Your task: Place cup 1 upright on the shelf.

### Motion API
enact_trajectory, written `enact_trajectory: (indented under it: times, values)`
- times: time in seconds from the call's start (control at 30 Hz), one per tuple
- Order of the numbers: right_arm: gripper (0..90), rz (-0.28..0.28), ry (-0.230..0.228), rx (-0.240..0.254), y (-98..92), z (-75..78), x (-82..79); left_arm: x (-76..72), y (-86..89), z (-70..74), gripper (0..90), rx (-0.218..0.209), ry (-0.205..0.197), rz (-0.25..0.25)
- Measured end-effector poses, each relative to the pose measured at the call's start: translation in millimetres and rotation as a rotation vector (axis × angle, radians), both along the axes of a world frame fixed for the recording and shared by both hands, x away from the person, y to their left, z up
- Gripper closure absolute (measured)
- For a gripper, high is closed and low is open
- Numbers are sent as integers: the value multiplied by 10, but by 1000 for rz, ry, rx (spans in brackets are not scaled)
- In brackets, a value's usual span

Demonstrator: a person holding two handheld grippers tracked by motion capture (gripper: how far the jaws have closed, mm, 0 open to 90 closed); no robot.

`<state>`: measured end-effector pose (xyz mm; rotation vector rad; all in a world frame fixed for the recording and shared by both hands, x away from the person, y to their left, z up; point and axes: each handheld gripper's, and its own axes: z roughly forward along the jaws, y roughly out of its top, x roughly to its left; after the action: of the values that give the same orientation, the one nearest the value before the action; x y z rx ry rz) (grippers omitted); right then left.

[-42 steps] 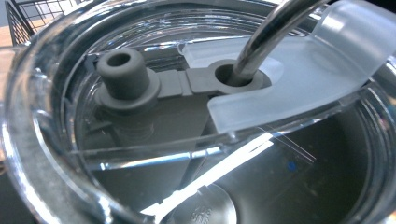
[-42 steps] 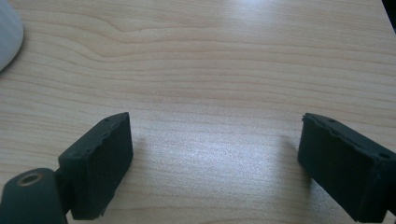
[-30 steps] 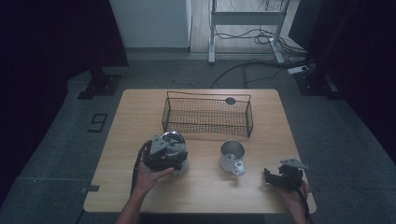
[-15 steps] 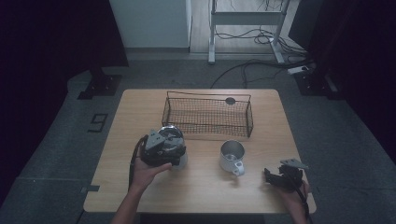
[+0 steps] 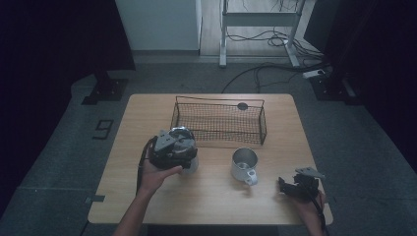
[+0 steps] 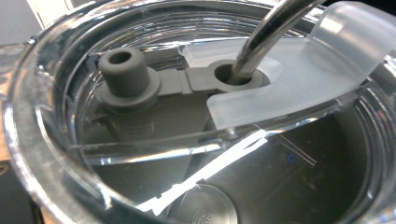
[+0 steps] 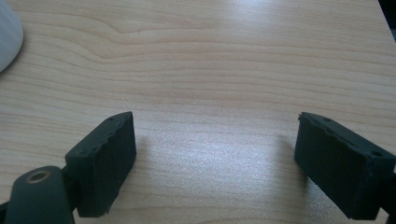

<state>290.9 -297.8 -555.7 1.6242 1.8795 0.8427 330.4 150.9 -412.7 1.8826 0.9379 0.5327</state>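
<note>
The left gripper (image 5: 169, 150), clamped on the lidded tumbler (image 5: 183, 142), has lifted it toward the basket (image 5: 219, 120). The right gripper (image 5: 295, 187), empty, has been narrowing beside the mug (image 5: 244, 164) yet stands open.

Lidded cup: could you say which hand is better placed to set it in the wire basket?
Likely left: the left gripper is on the lidded cup beside the wire basket. The right gripper, fingers just closing on nothing, lies beyond the metal mug.
</note>
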Motion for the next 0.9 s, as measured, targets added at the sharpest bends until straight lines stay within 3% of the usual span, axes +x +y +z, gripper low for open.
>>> enact_trajectory:
  times: [0.9]
  values:
    - [129,0,-1,0,0,0,0,259,-57,171,42,11,7,23]
